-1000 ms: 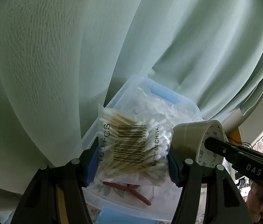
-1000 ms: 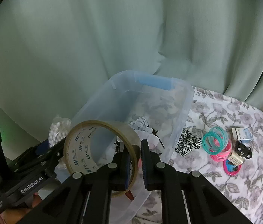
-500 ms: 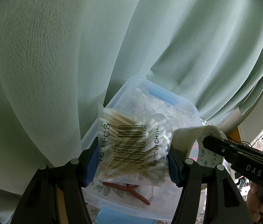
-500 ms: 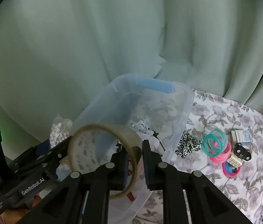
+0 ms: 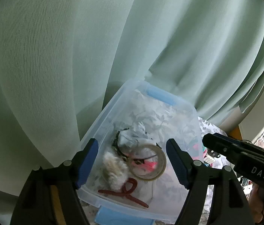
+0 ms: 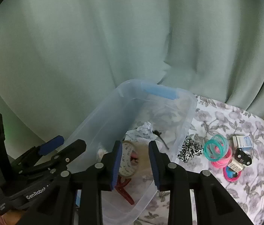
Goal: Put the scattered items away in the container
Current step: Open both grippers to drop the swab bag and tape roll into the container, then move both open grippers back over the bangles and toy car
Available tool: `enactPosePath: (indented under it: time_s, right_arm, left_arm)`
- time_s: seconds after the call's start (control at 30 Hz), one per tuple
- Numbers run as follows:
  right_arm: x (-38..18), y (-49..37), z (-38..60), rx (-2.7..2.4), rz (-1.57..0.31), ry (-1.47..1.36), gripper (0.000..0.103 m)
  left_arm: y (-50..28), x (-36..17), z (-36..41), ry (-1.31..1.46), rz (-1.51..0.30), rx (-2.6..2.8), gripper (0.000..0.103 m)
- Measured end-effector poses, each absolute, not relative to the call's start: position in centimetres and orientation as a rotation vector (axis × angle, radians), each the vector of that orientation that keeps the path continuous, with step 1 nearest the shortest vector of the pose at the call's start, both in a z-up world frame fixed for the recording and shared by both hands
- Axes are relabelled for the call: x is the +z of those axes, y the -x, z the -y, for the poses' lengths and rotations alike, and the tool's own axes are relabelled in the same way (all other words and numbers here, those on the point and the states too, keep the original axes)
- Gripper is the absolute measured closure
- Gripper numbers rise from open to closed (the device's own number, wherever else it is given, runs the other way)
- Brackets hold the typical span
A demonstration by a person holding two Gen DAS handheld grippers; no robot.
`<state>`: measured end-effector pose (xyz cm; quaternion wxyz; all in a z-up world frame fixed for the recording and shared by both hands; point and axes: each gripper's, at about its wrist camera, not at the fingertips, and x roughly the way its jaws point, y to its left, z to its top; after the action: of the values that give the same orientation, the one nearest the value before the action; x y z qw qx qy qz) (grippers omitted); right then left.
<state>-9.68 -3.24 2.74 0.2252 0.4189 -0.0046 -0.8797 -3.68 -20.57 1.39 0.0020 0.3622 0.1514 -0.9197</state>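
Curtain (image 6: 113,37) fills my view behind the clear container (image 5: 113,110), where the tape roll (image 5: 149,162) and cotton swab bag (image 5: 114,167) lie, while my left gripper (image 5: 132,161) and right gripper (image 6: 134,161) hang above, jaws opening, empty.

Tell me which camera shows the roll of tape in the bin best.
The left wrist view. There the roll of tape lies in the clear bin with its whole ring visible. The right wrist view shows only part of it, cut off by a finger of the right hand-held gripper.
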Motion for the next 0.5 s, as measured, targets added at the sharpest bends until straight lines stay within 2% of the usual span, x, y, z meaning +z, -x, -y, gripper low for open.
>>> enactPosePath:
  time_s: [0.5]
  right_arm:
    - [3.1, 8.2, 0.7, -2.45, 0.076, -1.155, 0.07]
  left_arm:
    - [3.4, 2.4, 19.2, -1.102, -0.476, -2.868, 0.027]
